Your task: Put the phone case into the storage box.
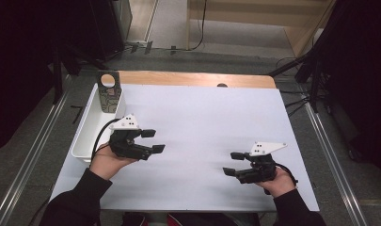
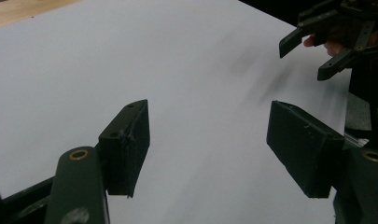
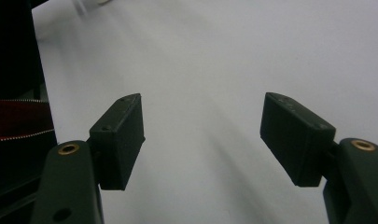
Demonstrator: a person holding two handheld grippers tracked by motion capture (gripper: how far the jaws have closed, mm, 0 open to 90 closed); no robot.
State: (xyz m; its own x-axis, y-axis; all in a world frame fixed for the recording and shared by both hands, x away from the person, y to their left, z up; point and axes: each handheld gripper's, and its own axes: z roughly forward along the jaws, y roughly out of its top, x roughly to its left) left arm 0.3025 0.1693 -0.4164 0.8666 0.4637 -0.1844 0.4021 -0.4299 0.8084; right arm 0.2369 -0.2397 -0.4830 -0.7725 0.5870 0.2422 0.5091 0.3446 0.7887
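since both grippers hang with jaws apart and empty, the left gripper (image 1: pixel 153 141) and right gripper (image 1: pixel 232 163) have nothing in hand yet; the nearest thing, a patterned box (image 1: pixel 108 97), stands upright in the white bin (image 1: pixel 86 136) at the table's (image 1: pixel 202 122) left edge. wide bare sheet lies between them.
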